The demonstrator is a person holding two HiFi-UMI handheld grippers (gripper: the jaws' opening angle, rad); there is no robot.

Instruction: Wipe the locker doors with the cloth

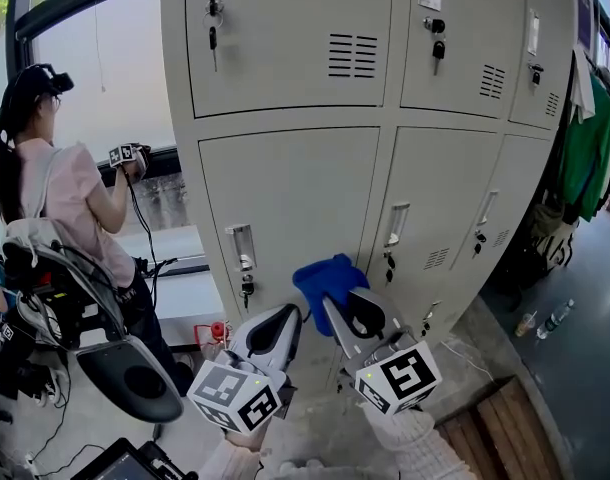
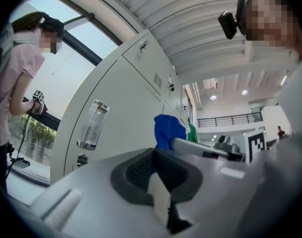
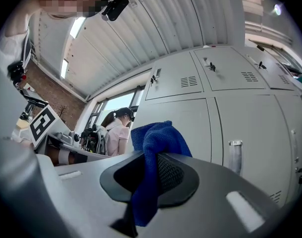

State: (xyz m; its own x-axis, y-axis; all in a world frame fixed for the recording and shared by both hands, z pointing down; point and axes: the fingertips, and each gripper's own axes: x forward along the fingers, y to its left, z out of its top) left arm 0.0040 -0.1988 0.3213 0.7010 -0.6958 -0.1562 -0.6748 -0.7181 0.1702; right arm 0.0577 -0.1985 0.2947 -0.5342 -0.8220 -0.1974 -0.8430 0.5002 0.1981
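Right tool [image 3: 151, 171] clamped tight on a blue cloth [image 3: 156, 139] — soft, nubby terry, bunched above the ribbed black pads [image 3: 169, 172] and trailing down between them. Left tool [image 2: 153, 168] closed too, pads meeting at the tips, gripping nothing; the blue beyond it belonging to the other tool's load.

In the head view, right tool [image 1: 337, 306] and left tool [image 1: 283, 320] side by side, smooth grey shells, each carrying one white marker cube [image 1: 397, 376] printed with black squares — two cubes in all. Blue cloth [image 1: 327, 276] raised before the lower row of locker doors [image 1: 290, 198], over the seam between the left and middle doors; contact with the metal not discernible.

Lockers of pale grey painted steel, flat-panelled: six doors in sight, three above and three below, with louvred vents [image 1: 352, 55] and keys [image 1: 214, 38] hanging from locks.

Off to the left, one person [image 1: 70, 208] in a pink top by the window [image 1: 95, 68]. At far right, a green garment [image 1: 593, 138] hanging; two bottles [image 1: 557, 318] on the dark floor [image 1: 585, 388].
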